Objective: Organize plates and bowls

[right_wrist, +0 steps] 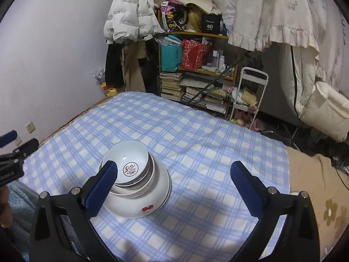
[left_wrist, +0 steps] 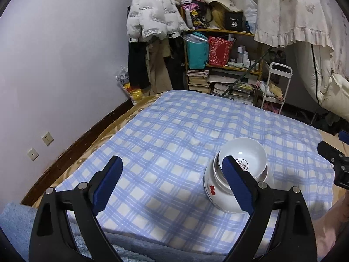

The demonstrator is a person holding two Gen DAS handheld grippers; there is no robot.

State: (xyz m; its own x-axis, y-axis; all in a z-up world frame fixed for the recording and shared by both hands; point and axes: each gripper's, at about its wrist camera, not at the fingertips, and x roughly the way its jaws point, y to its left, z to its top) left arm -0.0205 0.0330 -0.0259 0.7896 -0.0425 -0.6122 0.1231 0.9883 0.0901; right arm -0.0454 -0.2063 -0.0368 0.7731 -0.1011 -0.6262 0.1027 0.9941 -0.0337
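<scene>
A stack of white dishes stands on the blue-checked cloth [left_wrist: 163, 131]. Its top bowl [left_wrist: 246, 152] [right_wrist: 130, 155] has a round red mark inside. Beneath it are nested bowls, and at the bottom is a wide dish with red cherries [left_wrist: 212, 191] [right_wrist: 150, 205]. My left gripper [left_wrist: 172, 163] is open and empty, held above the cloth to the left of the stack, whose left side its right finger hides. My right gripper [right_wrist: 174, 168] is open and empty too, with the stack behind its left finger. Each gripper shows at the edge of the other's view [left_wrist: 333, 159] [right_wrist: 13, 152].
The cloth covers a bed beside a pale wall with sockets [left_wrist: 48, 138] on the left. Past the far edge stand a cluttered shelf with books and bags [left_wrist: 218, 65], a white trolley [left_wrist: 277, 83] and hanging clothes [left_wrist: 152, 15]. Tan bedding [right_wrist: 316, 174] lies to the right.
</scene>
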